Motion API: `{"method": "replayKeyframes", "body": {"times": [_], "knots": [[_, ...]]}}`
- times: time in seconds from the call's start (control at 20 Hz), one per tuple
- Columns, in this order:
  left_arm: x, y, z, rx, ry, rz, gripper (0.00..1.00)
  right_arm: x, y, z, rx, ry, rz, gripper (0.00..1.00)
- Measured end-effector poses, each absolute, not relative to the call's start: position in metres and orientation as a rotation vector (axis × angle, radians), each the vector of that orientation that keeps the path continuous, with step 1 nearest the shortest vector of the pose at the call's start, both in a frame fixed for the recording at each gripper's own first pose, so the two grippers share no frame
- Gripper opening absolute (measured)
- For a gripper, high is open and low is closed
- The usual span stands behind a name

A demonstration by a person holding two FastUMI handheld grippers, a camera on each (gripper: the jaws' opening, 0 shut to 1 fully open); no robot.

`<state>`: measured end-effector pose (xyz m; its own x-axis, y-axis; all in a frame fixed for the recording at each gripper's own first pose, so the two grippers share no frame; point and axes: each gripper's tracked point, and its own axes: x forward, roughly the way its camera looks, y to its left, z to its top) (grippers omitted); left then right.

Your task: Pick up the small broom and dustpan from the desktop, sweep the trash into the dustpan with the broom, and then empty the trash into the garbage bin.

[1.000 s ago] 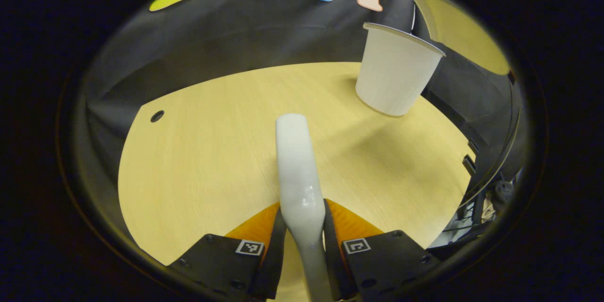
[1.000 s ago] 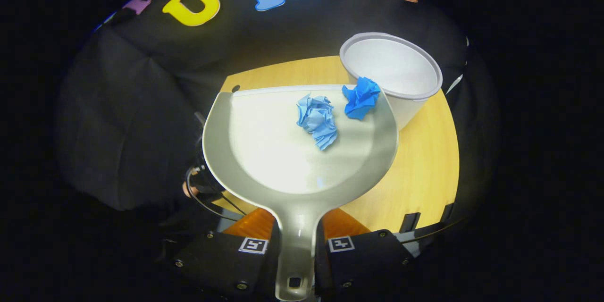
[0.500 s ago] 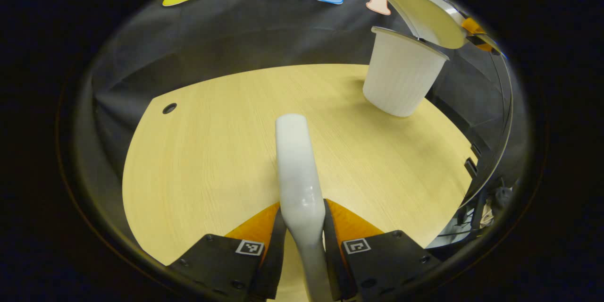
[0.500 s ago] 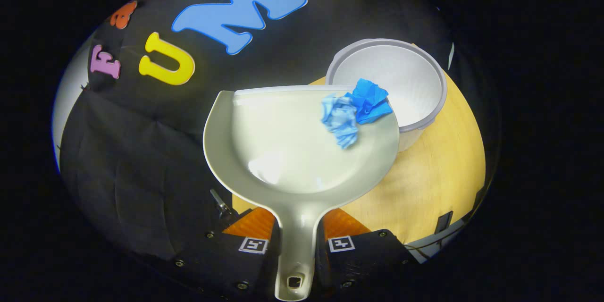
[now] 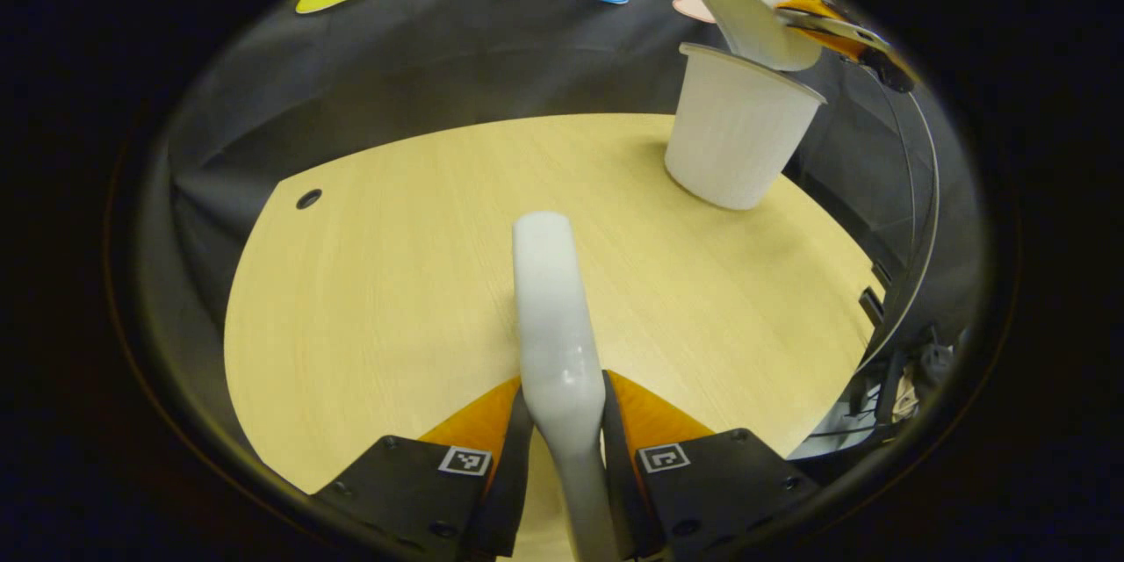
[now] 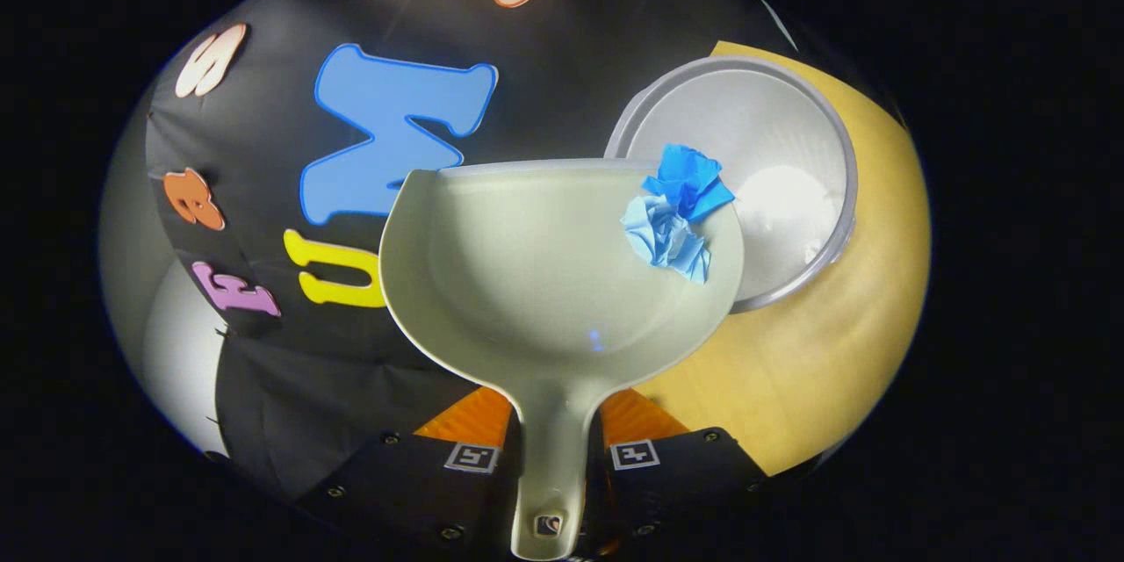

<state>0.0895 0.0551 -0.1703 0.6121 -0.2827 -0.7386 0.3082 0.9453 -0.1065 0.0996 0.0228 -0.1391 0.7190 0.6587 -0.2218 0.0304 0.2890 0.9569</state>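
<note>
Wooden desktop (image 5: 395, 281), white bin (image 5: 736, 140)

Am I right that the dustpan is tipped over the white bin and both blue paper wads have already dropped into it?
Not quite: in the right gripper view both blue paper wads sit on the dustpan by its front edge, over the white bin. The dustpan is indeed tipped over the bin.
</note>
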Motion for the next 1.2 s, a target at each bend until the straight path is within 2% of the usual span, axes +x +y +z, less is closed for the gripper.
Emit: {"method": "replayKeyframes", "body": {"times": [0.3,0.55,0.8,0.85,1.0,1.2], "knots": [[0.086,0.048,-0.17,0.032,0.844,-0.354,0.46,0.103,0.015,-0.117,1.517,0.586,0.552,0.32],[0.082,0.049,-0.17,0.033,0.84,-0.346,0.46,0.102,0.014,-0.109,1.569,0.537,0.564,0.32],[0.078,0.052,-0.167,0.042,0.832,-0.348,0.49,0.091,0.013,-0.091,1.729,0.436,0.638,0.31],[0.078,0.053,-0.166,0.046,0.829,-0.351,0.46,0.092,0.016,-0.09,1.733,0.437,0.646,0.31],[0.076,0.051,-0.164,0.049,0.824,-0.357,0.46,0.089,0.024,-0.086,1.755,0.424,0.658,0.31],[0.072,0.06,-0.163,0.03,0.821,-0.348,0.46,0.076,0.044,-0.095,1.655,0.452,0.642,0.32]]}}
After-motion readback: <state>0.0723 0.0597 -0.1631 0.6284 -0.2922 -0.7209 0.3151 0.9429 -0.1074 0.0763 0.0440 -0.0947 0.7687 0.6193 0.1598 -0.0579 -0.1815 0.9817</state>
